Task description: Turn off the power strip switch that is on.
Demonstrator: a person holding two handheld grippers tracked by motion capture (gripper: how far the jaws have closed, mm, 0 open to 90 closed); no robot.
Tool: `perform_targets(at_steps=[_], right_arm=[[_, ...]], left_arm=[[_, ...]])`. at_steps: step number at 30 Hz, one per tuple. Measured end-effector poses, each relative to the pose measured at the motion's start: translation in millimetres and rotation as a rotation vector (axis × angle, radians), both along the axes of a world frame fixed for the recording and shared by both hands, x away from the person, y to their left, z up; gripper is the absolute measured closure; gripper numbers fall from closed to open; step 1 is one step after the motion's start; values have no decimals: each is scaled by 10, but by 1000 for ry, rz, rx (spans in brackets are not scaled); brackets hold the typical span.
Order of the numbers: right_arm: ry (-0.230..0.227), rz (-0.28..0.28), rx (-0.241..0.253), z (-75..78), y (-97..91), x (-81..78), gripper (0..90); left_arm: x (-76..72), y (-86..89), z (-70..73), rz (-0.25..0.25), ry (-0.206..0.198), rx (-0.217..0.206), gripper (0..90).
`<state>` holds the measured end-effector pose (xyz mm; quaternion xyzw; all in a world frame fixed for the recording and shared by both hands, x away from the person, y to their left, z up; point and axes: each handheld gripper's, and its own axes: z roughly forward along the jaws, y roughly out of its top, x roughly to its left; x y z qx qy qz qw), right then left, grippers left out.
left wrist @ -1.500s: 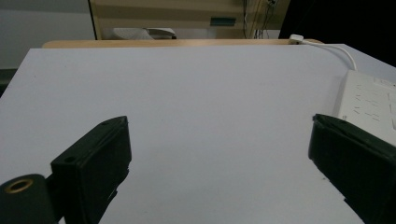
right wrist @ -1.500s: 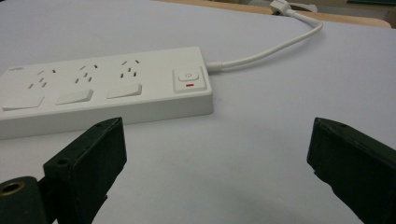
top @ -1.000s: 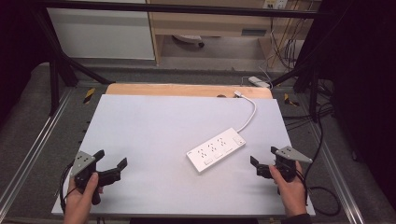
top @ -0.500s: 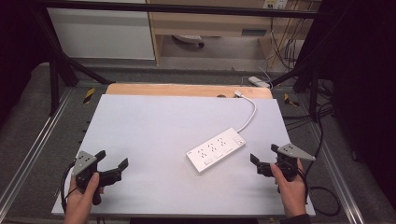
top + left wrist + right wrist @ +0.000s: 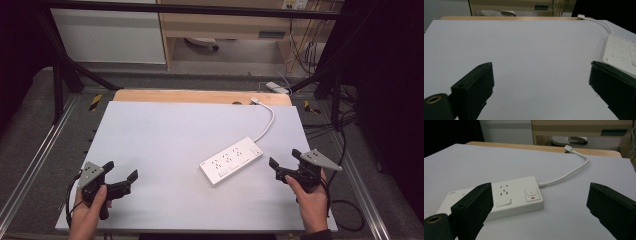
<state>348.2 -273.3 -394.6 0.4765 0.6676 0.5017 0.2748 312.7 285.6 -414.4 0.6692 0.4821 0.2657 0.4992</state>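
Currently the white rigid plastic power strip (image 5: 231,161) lies flat, right of centre on the pale grey worktop (image 5: 160,135), its stiff cord (image 5: 267,122) trailing far. Probably light, slippery; best gripped across its narrow width. Left hand-held gripper (image 5: 120,175) and right hand-held gripper (image 5: 285,162) are held spread, empty.

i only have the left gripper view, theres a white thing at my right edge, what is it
Observer: A white power strip, lying flat on the table, right of centre in the high view.
Operator: does it have a switch
Observer: Yes. The right gripper view shows a switch with a small red mark, at the end where the cable leaves.
Operator: where's the other gripper
Observer: The right gripper is at the table's right edge near the strip, jaws open, holding nothing.
Operator: and mine
Observer: The left gripper is at the near left corner, jaws open too.
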Motion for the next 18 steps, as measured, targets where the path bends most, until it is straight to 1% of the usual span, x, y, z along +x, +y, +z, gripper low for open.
perform_targets(at_steps=[2,7,8,9,11,13,14,15,16,17,18], right_arm=[[1,3,1,15,3,-3,80],[-17,1,8,120,15,-14,130],[-17,1,8,120,15,-14,130],[-30,8,6,157,33,-15,156],[-40,18,-1,197,56,-9,183],[-44,21,-5,229,80,9,224],[-44,21,-5,229,80,9,224],[-41,28,0,241,97,18,236],[-45,39,-7,251,115,28,254],[-52,58,-13,270,158,41,304],[-52,58,-13,270,158,41,304]], left_arm=[[-3,-5,-1,-5,1,2,61],[3,-5,-9,-11,5,13,60],[3,-5,-9,-12,6,16,60],[4,-5,-9,-13,7,19,60],[1,-7,-7,-19,10,24,60],[-1,-11,-6,-19,6,23,60],[-2,-15,-5,-21,5,25,60],[-2,-19,-4,-23,6,29,60],[-1,-22,-4,-25,5,33,60],[-2,-27,-4,-25,6,33,60],[-4,-28,-2,-26,5,34,60]])
